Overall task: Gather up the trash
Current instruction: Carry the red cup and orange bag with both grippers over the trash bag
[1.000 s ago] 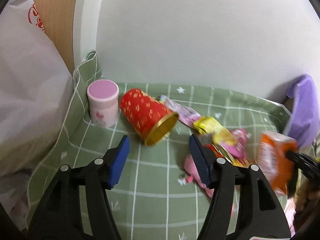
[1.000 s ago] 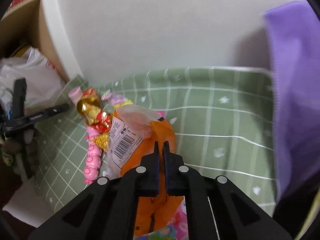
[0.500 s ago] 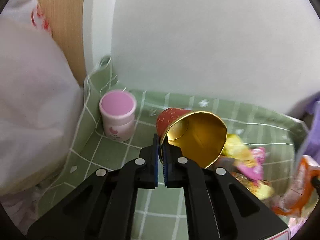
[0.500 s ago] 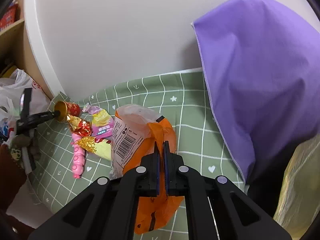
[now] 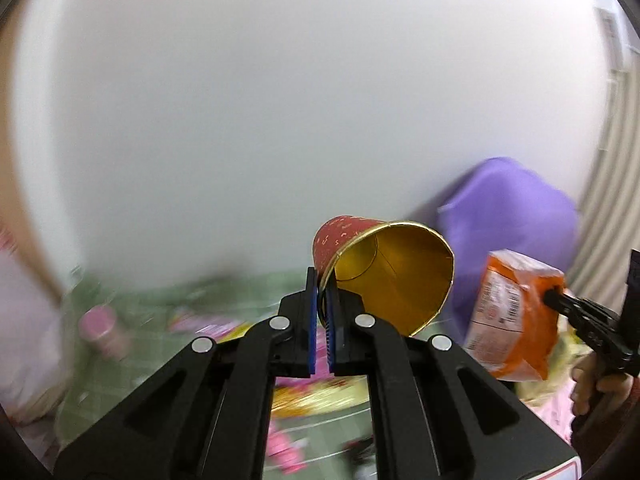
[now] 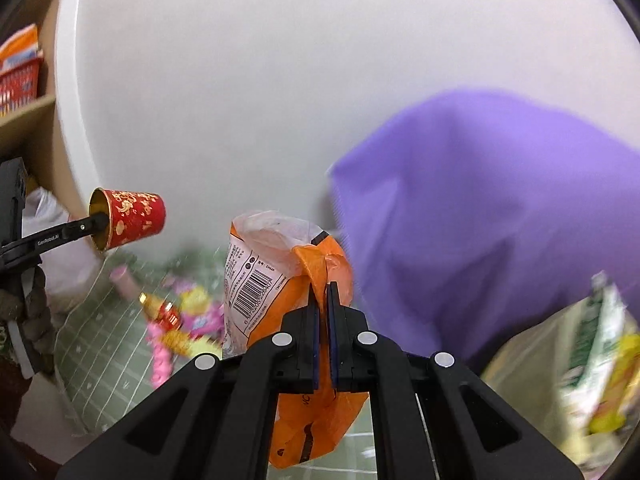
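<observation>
A red paper cup (image 5: 380,264) with a gold inside hangs in the air, its rim pinched by my left gripper (image 5: 321,280), which is shut on it. The right wrist view shows the same red cup (image 6: 132,218) at the left, held sideways on the left gripper's finger. My right gripper (image 6: 323,292) is shut on an orange snack bag (image 6: 280,272) with a barcode, lifted off the table. That orange bag (image 5: 516,312) also shows at the right of the left wrist view. A purple bag (image 6: 492,216) stands behind and to the right.
Candy wrappers (image 6: 188,316) and a pink lidded jar (image 5: 102,330) lie on the green checked tablecloth (image 6: 100,344) below. A white wall rises behind. A shelf with a red basket (image 6: 20,84) is at far left. A yellow-green package (image 6: 592,356) sits low on the right.
The left gripper shut on the red cup's rim and lifted it off the cloth. The right gripper rose with the orange bag, and the purple bag came into view.
</observation>
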Demonstrator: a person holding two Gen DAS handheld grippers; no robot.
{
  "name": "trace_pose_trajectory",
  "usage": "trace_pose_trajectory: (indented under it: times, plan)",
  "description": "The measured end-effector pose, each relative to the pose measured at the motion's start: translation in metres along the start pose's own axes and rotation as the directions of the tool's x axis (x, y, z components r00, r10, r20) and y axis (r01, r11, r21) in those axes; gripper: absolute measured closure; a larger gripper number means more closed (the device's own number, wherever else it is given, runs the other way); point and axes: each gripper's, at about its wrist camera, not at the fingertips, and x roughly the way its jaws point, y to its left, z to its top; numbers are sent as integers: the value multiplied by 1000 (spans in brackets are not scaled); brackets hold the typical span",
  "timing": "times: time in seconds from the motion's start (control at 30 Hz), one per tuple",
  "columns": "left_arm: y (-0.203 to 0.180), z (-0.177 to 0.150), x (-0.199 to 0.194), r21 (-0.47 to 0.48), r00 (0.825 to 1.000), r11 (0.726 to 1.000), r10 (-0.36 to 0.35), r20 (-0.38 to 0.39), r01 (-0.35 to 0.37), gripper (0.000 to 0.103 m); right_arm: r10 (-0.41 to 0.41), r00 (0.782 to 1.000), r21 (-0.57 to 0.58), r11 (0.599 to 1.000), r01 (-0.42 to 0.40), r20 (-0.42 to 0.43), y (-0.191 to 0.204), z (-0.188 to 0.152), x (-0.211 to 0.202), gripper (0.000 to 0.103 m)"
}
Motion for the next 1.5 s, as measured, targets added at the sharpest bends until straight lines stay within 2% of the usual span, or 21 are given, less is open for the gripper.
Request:
trace_pose_trajectory:
  times: [0.1, 0.2, 0.33, 0.43, 0.6, 0.7, 0.9, 0.97, 1.07, 1.13, 1.2, 1.3, 1.37, 1.43, 1.5]
  plan:
    - [-44, 18, 7, 41, 993, 993, -114, 22, 113, 100, -83, 994, 11, 997, 82, 67, -23, 10, -29, 97]
    - [-88, 31, 16, 94, 978, 975, -207, 26, 203, 100, -180, 976, 46, 983, 175, 119, -50, 18, -59, 97]
    - [-150, 40, 27, 185, 946, 930, -324, 3, 318, 100, -319, 934, 102, 947, 306, 159, -87, 19, -94, 97]
    - [-189, 42, 34, 240, 918, 889, -396, -23, 389, 100, -394, 905, 148, 916, 372, 162, -109, 14, -113, 97]
    - [-243, 38, 48, 314, 882, 829, -466, -71, 463, 100, -506, 850, 225, 854, 468, 150, -148, -1, -146, 97]
    - [-273, 31, 50, 341, 865, 800, -492, -96, 493, 100, -548, 824, 250, 826, 505, 144, -163, -9, -163, 97]
    - [-315, 21, 61, 369, 838, 756, -523, -154, 540, 100, -587, 801, 270, 795, 543, 119, -183, -21, -178, 97]
    - [-325, 21, 69, 359, 824, 744, -538, -179, 563, 100, -594, 797, 279, 788, 548, 110, -188, -23, -182, 97]
    - [-324, 18, 82, 339, 790, 714, -568, -233, 613, 100, -602, 793, 280, 781, 558, 98, -198, -26, -180, 97]
    - [-338, 13, 93, 345, 777, 696, -570, -267, 629, 100, -603, 793, 278, 779, 562, 87, -207, -27, -178, 97]
    - [-358, 1, 107, 352, 770, 685, -562, -301, 638, 100, -588, 805, 284, 786, 549, 73, -215, -29, -171, 97]
    - [-380, -15, 133, 325, 754, 683, -551, -358, 654, 100, -554, 832, 278, 806, 523, 40, -232, -35, -149, 97]
    - [-395, -27, 155, 332, 753, 683, -520, -404, 650, 100, -526, 851, 258, 823, 506, 10, -243, -41, -126, 97]
    - [-408, -44, 179, 367, 768, 689, -459, -447, 625, 100, -475, 880, 258, 847, 465, -28, -255, -51, -100, 97]
    - [-413, -62, 199, 384, 776, 701, -398, -489, 601, 99, -434, 899, 265, 860, 435, -66, -265, -62, -81, 97]
